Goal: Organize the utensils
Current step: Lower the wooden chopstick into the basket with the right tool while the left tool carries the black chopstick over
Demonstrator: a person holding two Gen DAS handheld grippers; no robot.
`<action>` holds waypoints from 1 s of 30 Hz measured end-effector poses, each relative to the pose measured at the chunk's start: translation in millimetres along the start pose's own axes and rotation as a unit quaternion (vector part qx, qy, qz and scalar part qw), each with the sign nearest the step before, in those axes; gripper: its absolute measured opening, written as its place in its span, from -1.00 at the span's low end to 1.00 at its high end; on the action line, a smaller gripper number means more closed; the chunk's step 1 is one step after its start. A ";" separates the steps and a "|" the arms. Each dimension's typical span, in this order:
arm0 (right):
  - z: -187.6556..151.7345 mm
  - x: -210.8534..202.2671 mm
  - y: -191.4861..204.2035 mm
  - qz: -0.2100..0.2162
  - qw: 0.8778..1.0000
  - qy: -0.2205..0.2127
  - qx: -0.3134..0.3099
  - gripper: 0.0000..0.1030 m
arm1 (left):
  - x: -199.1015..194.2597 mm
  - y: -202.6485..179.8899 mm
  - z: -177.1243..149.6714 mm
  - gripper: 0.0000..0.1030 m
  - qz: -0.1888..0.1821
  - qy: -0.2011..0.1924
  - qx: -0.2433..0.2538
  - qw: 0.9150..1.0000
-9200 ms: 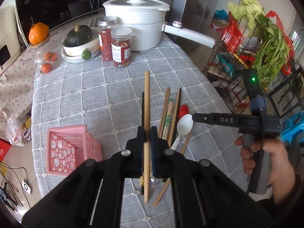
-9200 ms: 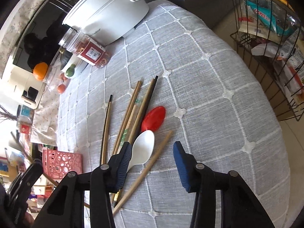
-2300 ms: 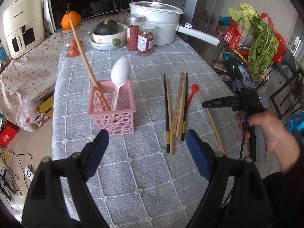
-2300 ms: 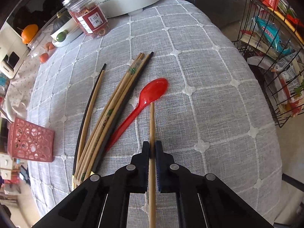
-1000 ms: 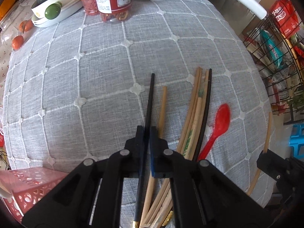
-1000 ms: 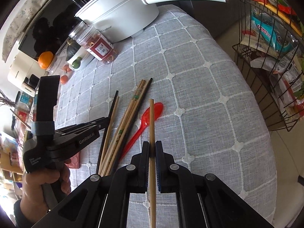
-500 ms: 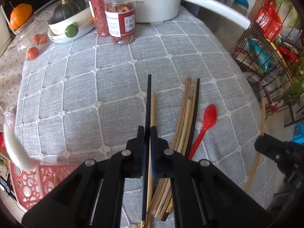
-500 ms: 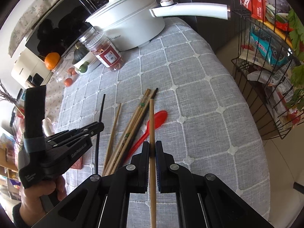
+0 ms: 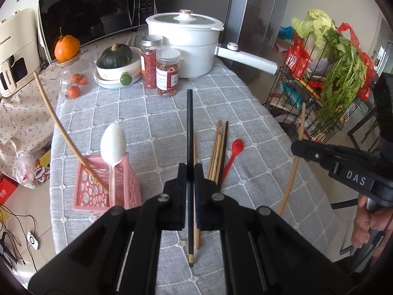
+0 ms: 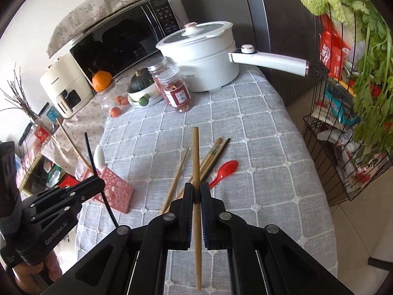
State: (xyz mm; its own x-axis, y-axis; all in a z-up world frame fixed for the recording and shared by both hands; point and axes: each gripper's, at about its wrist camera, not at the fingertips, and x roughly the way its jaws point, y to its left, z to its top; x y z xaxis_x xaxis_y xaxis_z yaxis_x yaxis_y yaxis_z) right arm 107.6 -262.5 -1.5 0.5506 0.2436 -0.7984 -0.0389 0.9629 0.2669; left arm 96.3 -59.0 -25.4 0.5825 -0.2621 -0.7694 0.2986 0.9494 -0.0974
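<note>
**Meanwhile, two chopsticks held above the table as sorting goes on**

Meanwhile, a table [image 9: 245, 103] covered in a grey quilted cloth carries the whole scene, with a white pot [image 9: 186, 46] and its long handle at the far end, beside two red-filled jars [image 9: 168, 76] and a bowl holding a dark green squash [image 9: 115, 55]. Nearer the left edge stands a pink basket [image 9: 91, 191], already containing a white spoon [image 9: 113, 145] and a wooden chopstick [image 9: 59, 125] that leans out toward the left. The left gripper [image 9: 188, 172] is clamped tight on a black chopstick [image 9: 189, 123], which is held clear of the cloth and points away toward the jars. The right gripper [image 10: 196, 193] is likewise closed firmly around a light wooden chopstick [image 10: 195, 152], held above the table's right side. Between the two tools, a bundle of chopsticks [image 9: 218, 147] lies on the cloth, with a single wooden one [image 9: 195, 152] just to its left, below the black chopstick. A red spoon [image 9: 233, 152] rests just to the right of the bundle, bowl pointing away.
</note>
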 end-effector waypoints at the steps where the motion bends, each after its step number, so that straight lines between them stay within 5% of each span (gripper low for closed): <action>1: -1.0 -5.3 3.9 -0.001 1.000 -0.007 -0.006 -0.88 | -7.1 -0.2 -2.5 -0.88 0.000 -0.009 0.001 1.000; 15: 1.3 -60.0 72.3 -0.038 0.986 -0.124 -0.100 -0.88 | -96.9 19.1 -4.2 -0.88 0.007 -0.154 -0.007 0.988; 23: 3.9 -79.5 105.4 0.008 0.980 -0.155 -0.121 -0.88 | -141.1 35.7 -1.1 -0.88 0.030 -0.232 -0.015 0.972; 30: 6.2 -83.6 128.2 0.050 0.977 -0.169 -0.122 -0.88 | -147.4 57.9 -0.1 -0.88 0.064 -0.255 -0.034 0.964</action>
State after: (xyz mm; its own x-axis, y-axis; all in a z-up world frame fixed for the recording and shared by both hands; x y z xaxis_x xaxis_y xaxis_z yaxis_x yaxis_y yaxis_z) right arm 61.7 -160.1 102.9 0.7761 0.3257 -0.5399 -0.2814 0.9452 0.1656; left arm 27.7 34.6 82.3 0.9123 -0.1768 -0.3694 0.1598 0.9842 -0.0764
